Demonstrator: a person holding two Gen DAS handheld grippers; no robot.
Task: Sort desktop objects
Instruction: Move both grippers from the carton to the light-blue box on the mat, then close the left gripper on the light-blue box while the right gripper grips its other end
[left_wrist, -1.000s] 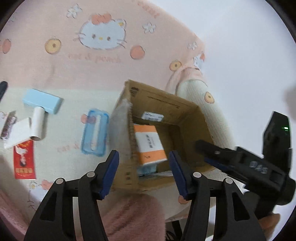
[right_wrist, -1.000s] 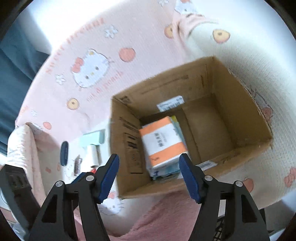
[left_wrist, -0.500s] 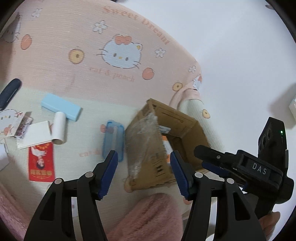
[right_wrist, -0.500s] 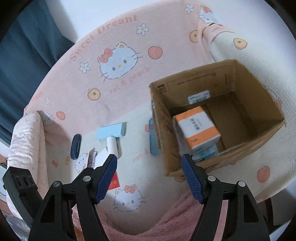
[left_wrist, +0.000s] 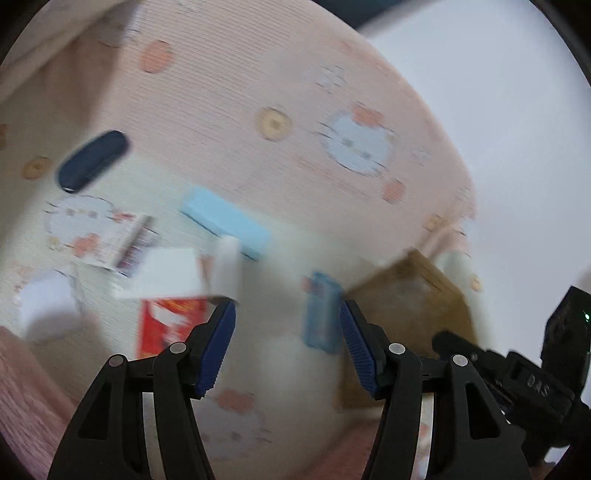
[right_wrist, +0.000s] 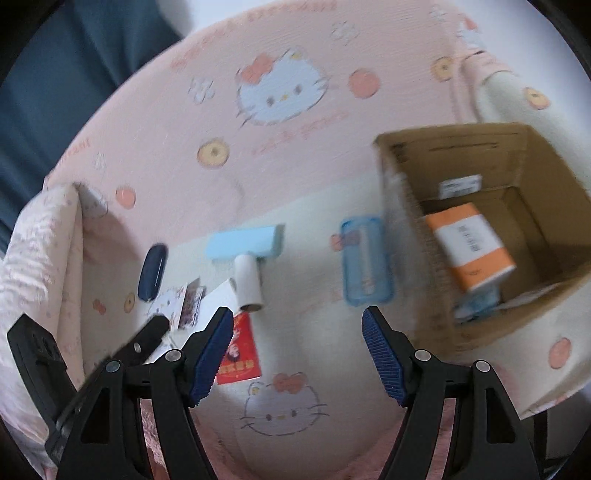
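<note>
On a pink cartoon-cat blanket (right_wrist: 280, 155) we see, from left to right, a dark case (right_wrist: 152, 273), a light blue box (right_wrist: 245, 242), a blue phone case (right_wrist: 365, 260) and the cardboard box (right_wrist: 491, 229). Our left gripper (left_wrist: 286, 349) and right gripper (right_wrist: 297, 352) are both apart and empty. We should approach one loose item slowly, centred between the pads.

An orange-and-white box (right_wrist: 471, 245) lies inside the open cardboard carton (right_wrist: 532, 162), blue case (right_wrist: 365, 260) beside it.
</note>
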